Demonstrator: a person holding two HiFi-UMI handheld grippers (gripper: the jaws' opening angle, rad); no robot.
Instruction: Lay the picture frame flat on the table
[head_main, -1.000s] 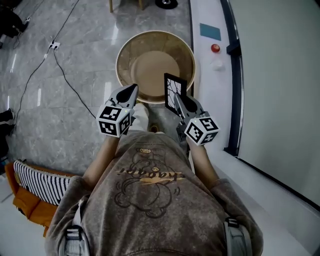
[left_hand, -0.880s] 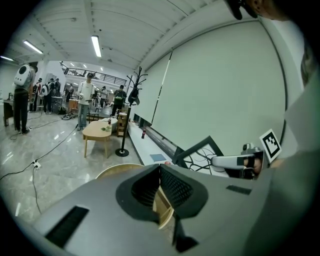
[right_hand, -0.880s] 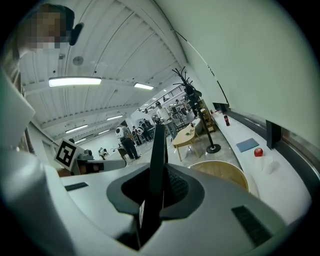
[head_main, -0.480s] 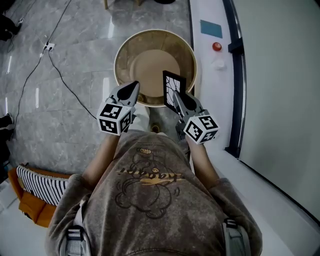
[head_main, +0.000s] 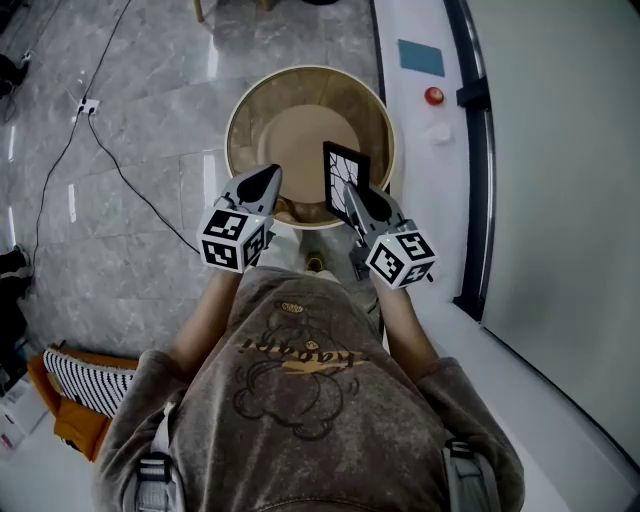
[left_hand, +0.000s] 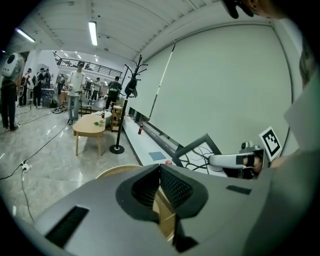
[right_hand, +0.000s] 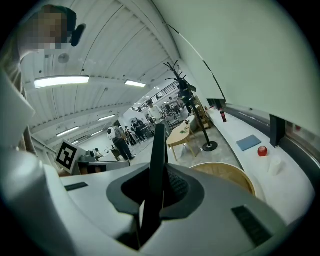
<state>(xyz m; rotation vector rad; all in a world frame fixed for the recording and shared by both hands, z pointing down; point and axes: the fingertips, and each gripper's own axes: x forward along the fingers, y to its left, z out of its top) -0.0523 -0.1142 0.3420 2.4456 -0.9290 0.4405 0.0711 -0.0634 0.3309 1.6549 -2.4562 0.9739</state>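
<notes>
From the head view, a round wooden table with a raised rim stands at 12 o'clock from the person, on a grey marble floor. The picture frame, black-edged with dark branching lines on a white face, stands upright over the table's 4 o'clock part, its face turned toward the person. Whether its lower edge meets the tabletop cannot be told. The right gripper is clamped on the frame's lower near edge. In the right gripper view the frame's thin dark edge rises straight up between the two pads, which press on it from both sides. The left gripper points over the table's rim at 7 o'clock, well apart from the frame. In the left gripper view its jaws are drawn together at the tips with nothing between them, and the frame shows at 2 o'clock in the other tool's grip. A white ledge runs along the table's 3 o'clock side, bearing a red button at the table's 2 o'clock and a blue patch beyond it. A black cable trails across the floor at the table's 9 o'clock.
</notes>
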